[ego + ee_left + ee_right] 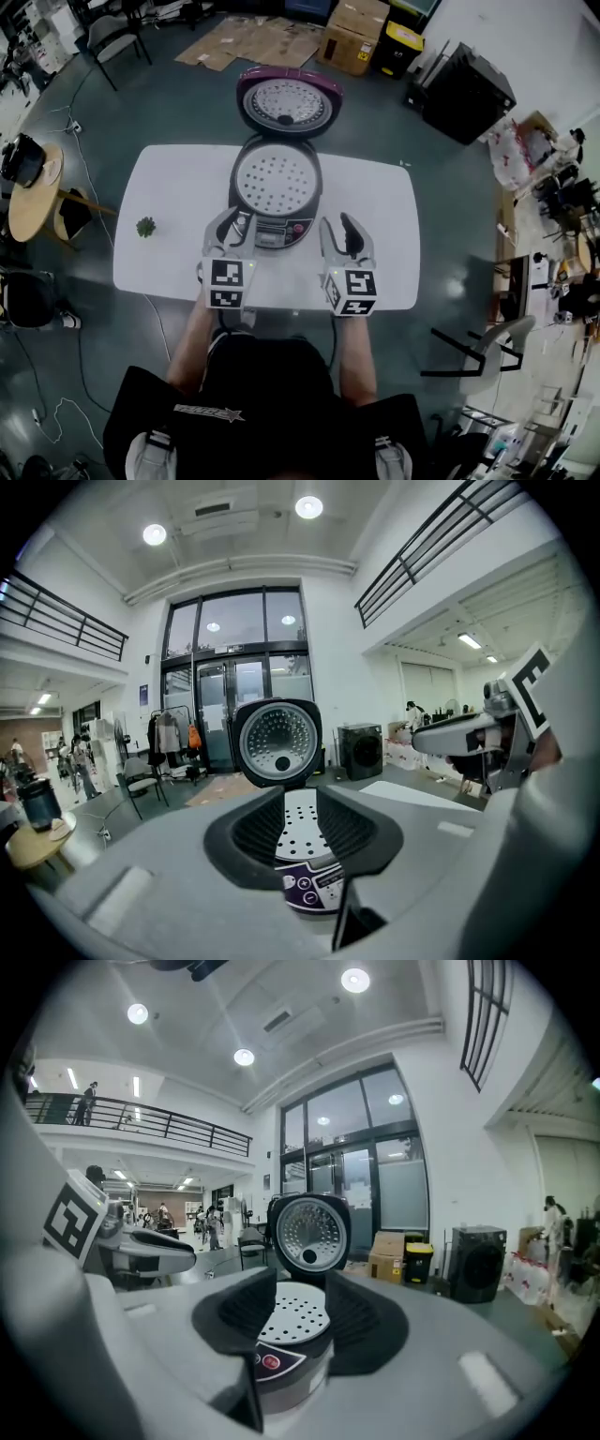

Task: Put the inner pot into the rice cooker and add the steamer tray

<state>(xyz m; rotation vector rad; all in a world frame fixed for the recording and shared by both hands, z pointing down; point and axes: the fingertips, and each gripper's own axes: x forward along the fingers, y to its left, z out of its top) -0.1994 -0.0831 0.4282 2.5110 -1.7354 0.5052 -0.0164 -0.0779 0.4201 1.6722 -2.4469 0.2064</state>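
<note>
Status: looks essentially done from what we see. The white round perforated steamer tray sits flat in the mouth of the dark grey rice cooker with the purple-rimmed lid, filling the opening edge to edge. We can't see the inner pot itself. The tray covers whatever is under it, so we judge it is in there, but we can't confirm that.

The cooker stands near the middle of the white tabletop, at its far side. Its hinged lid is swung fully open and stands upright behind the body, the dimpled metal inner plate facing us. The control panel faces the person.

The left gripper and the right gripper hang just in front of the cooker, one each side of the panel, clear of it. On the left gripper the jaws are spread with a narrow gap and nothing in it; we see the tray and panel straight through. On the right gripper the jaws are spread wider, also empty, with the same line of sight.

What's left, by our read: nothing on the stated task. The lid is open, but closing it is not asked for.

The tray looks level and not cocked, its holes in a regular grid. A small green plant sits on the tabletop well to the left, out of the way.
</note>
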